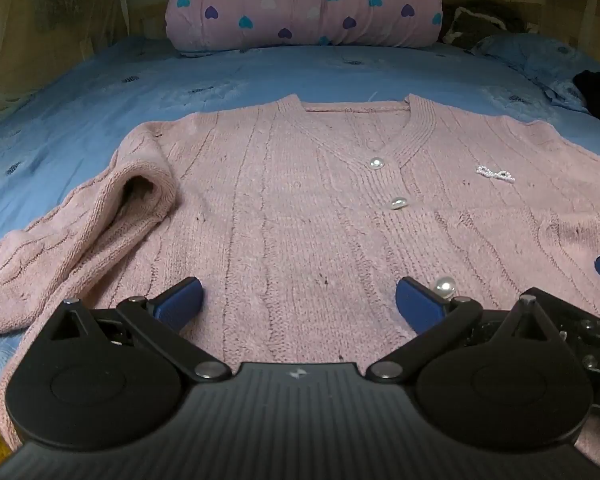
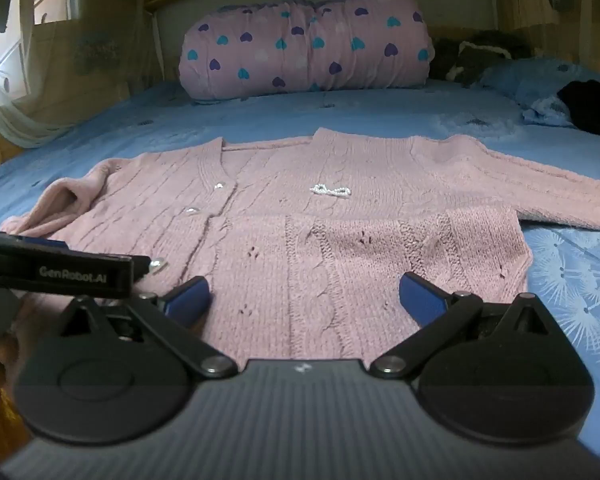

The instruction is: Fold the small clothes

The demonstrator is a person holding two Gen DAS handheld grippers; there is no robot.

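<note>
blue bedsheet (image 1: 100,92) | heart-print rolled quilt (image 1: 304,4) at head | black cloth (image 2: 592,106) right

One pink knitted cardigan (image 1: 284,216) lies on one blue bed (image 1: 100,92). It shows three pearl buttons (image 1: 377,163) and one beaded bow (image 1: 495,174). One heart-print quilt roll (image 1: 304,4) sits upper centre.

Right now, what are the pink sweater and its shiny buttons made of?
The sweater looks like soft knitted yarn, wool or acrylic: you can see cable ribs and a fuzzy, matte surface. The buttons look like pearls, probably plastic imitations: they are round, white and glossy, with bright highlights. A small bow on the chest seems to be made of tiny pearl-like beads.
</note>
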